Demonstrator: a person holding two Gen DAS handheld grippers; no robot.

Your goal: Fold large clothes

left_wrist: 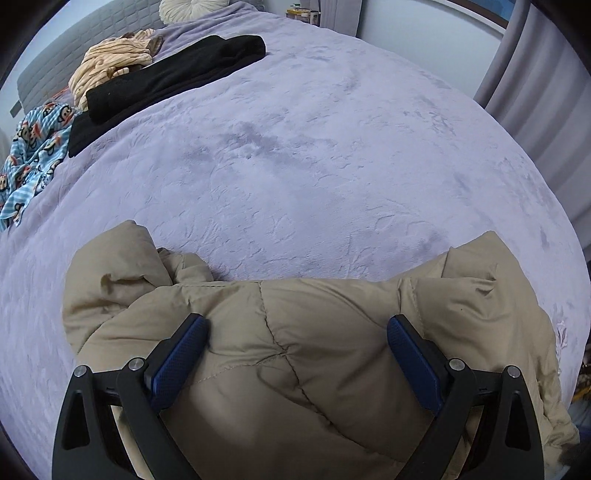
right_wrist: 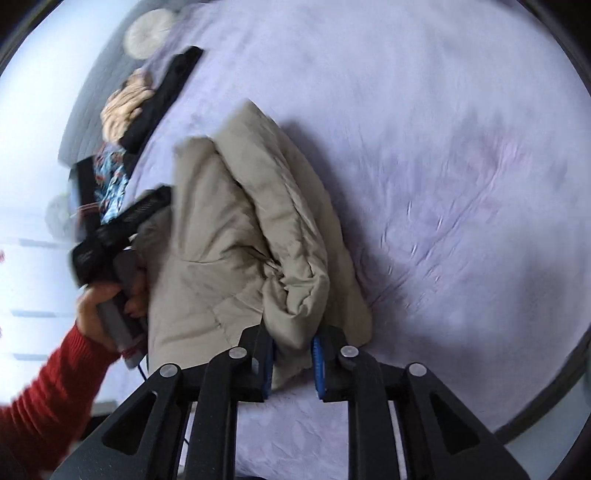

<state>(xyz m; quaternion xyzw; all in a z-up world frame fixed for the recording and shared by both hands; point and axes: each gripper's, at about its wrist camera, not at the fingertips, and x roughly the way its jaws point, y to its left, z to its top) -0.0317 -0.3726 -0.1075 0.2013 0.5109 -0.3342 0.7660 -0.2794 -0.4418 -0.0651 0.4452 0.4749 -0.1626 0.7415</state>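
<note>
A beige puffer jacket [left_wrist: 295, 350] lies bunched on the lavender bedspread [left_wrist: 314, 166] at the near edge. My left gripper [left_wrist: 295, 322] is open wide and points down onto it, one blue pad [left_wrist: 181, 354] on each side of a quilted panel. In the right wrist view the jacket [right_wrist: 229, 229] is doubled over lengthwise. My right gripper [right_wrist: 293, 339] stands narrow, shut on a puffy fold at the jacket's near end. A hand [right_wrist: 103, 306] in a red sleeve holds the left gripper's handle at the jacket's left side.
Folded black garments [left_wrist: 173, 70], a tan striped garment [left_wrist: 110, 66] and a blue monkey-print cloth [left_wrist: 33, 147] lie along the far left of the bed. A round cream cushion [left_wrist: 188, 9] sits by the headboard. Grey curtains [left_wrist: 546, 92] hang at right.
</note>
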